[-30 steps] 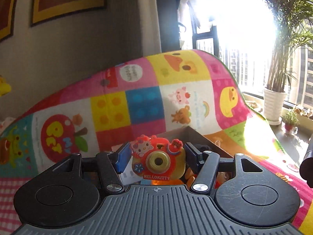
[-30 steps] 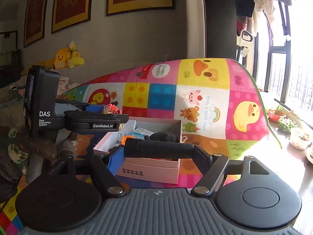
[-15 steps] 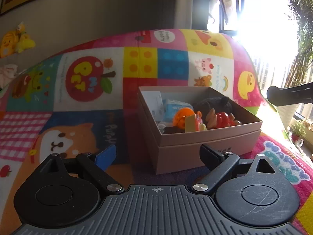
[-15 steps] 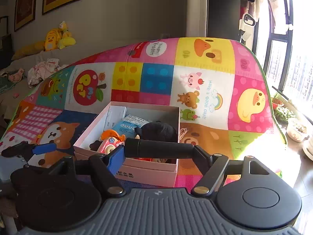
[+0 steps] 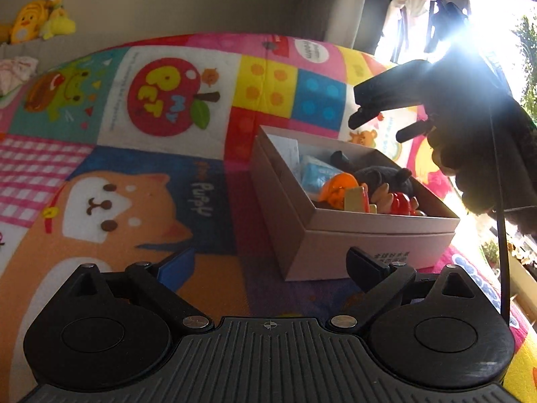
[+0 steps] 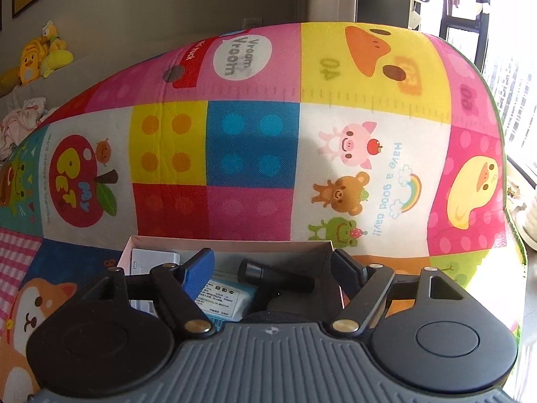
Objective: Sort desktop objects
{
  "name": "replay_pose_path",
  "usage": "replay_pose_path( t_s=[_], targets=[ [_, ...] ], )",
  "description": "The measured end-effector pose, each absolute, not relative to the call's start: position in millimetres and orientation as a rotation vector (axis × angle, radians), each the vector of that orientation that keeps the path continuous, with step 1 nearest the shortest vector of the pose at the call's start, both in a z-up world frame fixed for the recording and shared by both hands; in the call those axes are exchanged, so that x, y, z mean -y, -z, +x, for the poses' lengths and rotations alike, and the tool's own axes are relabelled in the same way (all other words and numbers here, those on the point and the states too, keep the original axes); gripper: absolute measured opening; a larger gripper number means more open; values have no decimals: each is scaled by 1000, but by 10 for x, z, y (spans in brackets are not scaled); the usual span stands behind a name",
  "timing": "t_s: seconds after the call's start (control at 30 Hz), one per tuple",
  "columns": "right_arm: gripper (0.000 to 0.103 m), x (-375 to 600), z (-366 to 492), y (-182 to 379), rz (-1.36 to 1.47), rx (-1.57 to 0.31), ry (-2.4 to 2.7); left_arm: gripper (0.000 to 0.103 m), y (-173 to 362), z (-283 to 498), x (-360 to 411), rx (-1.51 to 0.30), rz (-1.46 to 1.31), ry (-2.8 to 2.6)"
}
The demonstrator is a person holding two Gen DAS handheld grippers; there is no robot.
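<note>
My left gripper (image 5: 270,265) has jaws opening wide with nothing between them; ahead and to its right sits the box (image 5: 362,238) on the mat (image 5: 134,174), toys inside. My right gripper (image 6: 272,268) hangs over that box (image 6: 228,243), jaws opening; the black cylinder (image 6: 275,277) lies between them over the box's contents, and I see no pad pressing it.

In the left wrist view, window glare washes out the hand (image 5: 483,154) carrying the right tool (image 5: 379,124), so its grip cannot be made out. The box (image 5: 339,235) wall hides the lower parts of the toys inside. In the right wrist view, the tool body covers most of the box (image 6: 231,243), and the black cylinder (image 6: 278,277) is partly hidden.
</note>
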State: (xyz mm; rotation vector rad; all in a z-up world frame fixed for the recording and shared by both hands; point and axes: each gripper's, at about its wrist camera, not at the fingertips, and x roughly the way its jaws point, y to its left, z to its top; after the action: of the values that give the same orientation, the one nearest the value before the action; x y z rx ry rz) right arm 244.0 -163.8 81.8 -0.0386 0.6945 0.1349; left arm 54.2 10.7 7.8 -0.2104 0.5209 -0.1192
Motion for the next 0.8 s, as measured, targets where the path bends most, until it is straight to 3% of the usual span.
replay_pose_path(
  t_s=[0.2, 0.3, 0.53, 0.8],
  targets=[
    [91, 1895, 1712, -806, -84, -613, -151, 101, -80, 545, -87, -526, -201, 117],
    [103, 2037, 1201, -767, -70, -587, -204, 103, -75, 560, -77, -533, -199, 110],
    [103, 2110, 436, -302, -117, -680, -297, 103, -35, 480, 109, -603, -75, 93],
    [103, 2047, 252, 125, -60, -766, -261, 103, -52, 131, 173, -592, 30, 69]
  ],
)
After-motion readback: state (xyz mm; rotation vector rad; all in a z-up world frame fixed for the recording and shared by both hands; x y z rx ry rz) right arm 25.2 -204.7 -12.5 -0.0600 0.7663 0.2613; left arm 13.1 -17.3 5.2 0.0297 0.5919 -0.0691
